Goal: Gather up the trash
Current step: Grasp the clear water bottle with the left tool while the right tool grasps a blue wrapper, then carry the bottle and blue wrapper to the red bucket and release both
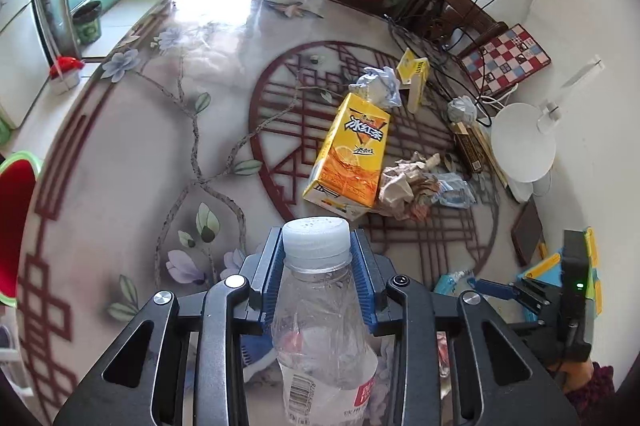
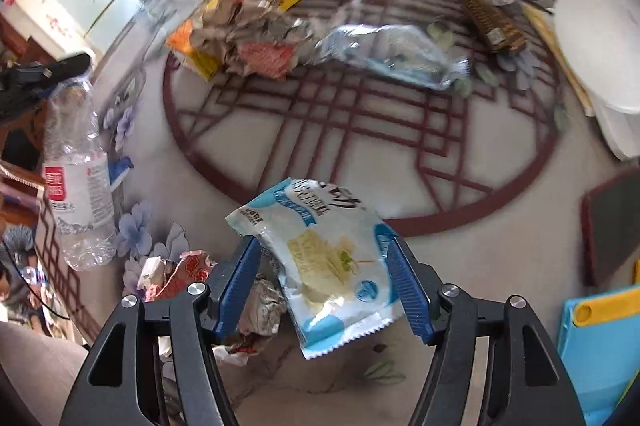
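Gripping a clear plastic bottle [image 1: 320,310] by the neck just under its white cap, the left gripper [image 1: 318,262] has its blue pads clamped on it. Only the right wrist view shows that bottle's whole length [image 2: 78,178], off the floral table [image 2: 360,162]. There the right gripper [image 2: 324,266] stands apart, a blue-and-white snack wrapper [image 2: 324,266] loose between its fingers. Beyond the bottle, the left view shows a yellow tea carton [image 1: 348,154] beside crumpled paper [image 1: 404,186].

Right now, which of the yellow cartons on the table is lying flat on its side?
The big yellow-orange iced tea carton beside the crumpled paper lies flat, printed face up; the smaller yellow-and-white box behind it stands propped up.
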`<action>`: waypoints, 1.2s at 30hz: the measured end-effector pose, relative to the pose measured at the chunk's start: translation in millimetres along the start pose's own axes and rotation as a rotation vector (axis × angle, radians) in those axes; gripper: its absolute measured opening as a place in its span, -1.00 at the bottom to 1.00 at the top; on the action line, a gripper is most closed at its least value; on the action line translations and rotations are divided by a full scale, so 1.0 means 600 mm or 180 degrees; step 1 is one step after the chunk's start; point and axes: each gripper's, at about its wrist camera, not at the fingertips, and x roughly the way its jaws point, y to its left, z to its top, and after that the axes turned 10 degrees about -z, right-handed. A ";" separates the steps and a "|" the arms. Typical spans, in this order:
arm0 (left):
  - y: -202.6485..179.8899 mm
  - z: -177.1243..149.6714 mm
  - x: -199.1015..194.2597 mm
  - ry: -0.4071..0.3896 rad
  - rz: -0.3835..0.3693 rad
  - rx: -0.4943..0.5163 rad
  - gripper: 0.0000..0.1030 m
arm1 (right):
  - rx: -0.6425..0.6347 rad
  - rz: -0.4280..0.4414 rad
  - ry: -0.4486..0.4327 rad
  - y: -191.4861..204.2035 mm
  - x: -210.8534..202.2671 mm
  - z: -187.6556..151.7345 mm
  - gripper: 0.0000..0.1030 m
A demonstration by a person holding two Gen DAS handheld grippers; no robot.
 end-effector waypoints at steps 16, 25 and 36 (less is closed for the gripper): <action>-0.020 -0.017 -0.068 -0.0155 0.0148 0.0367 -0.38 | 0.0161 -0.0218 -0.0267 0.019 -0.052 0.017 -0.77; 0.006 -0.020 -0.109 -0.0239 0.0331 0.0420 -0.38 | 0.0196 -0.0183 -0.0856 0.107 -0.183 0.040 -0.77; 0.081 -0.012 -0.170 -0.0354 0.0310 0.0426 -0.38 | 0.0175 -0.0161 -0.1198 0.243 -0.255 0.092 -0.77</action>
